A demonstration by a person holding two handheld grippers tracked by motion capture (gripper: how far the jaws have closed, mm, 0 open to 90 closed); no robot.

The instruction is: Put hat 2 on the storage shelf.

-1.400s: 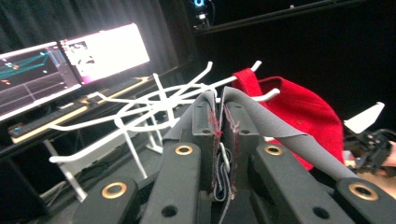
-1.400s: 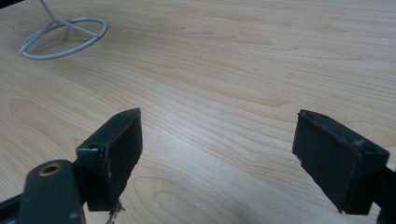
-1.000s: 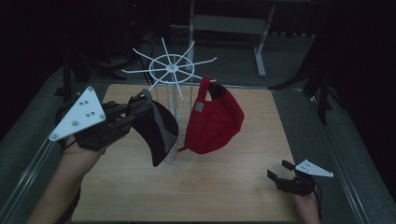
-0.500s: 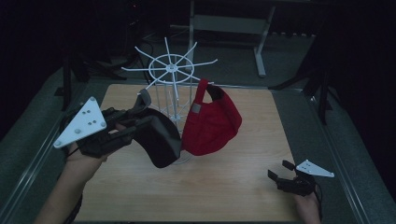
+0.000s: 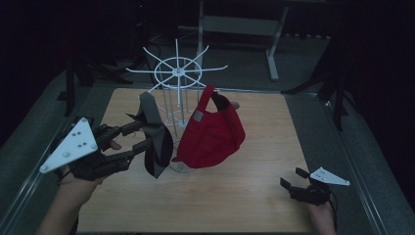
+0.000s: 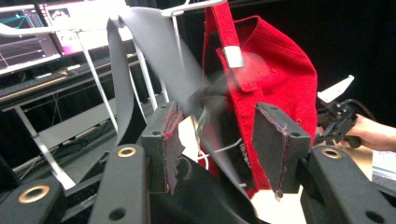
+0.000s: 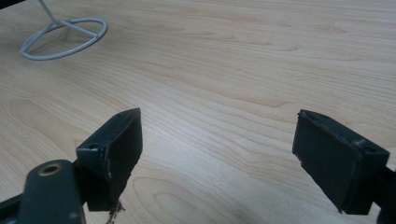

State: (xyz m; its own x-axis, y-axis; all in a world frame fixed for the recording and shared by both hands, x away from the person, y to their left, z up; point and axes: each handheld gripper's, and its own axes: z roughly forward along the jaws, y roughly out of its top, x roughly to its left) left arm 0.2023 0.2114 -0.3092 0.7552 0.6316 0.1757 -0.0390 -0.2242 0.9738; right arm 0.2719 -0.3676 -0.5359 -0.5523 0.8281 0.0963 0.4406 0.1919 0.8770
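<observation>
Plainly, no brand or readable writing is showing on either cap; the red cap (image 5: 211, 137) is carrying a small grey rectangular tab (image 6: 232, 57) on its back strap, blank as far as can be told, and the screens behind in the left gripper view are too blurred to read.

The black cap (image 5: 155, 142) is hanging by its strap from one arm of the white wire rack (image 5: 178, 73), a spoked wheel of thin rods on a slim stem with a ring foot (image 7: 63, 37) resting on the table (image 5: 254, 196). Its cloth is looking matte and soft, drooping in a long fold, with the brim curving below. The red cap is hanging just beside it from another spoke, a rounder dome of woven fabric with stitched seams.

The left gripper (image 5: 142, 138) is sitting at the black cap, its jaws having just been opening; they are standing partly apart with the dark cloth lying between them, blurred, and the worn, frayed pads (image 6: 169, 144) are not pressing on it. A grey three-cornered plate is riding on top of it.

The right gripper (image 5: 293, 188) is resting low over the pale wood-grain table, well apart from the rack, its jaws standing wide with nothing between them.
</observation>
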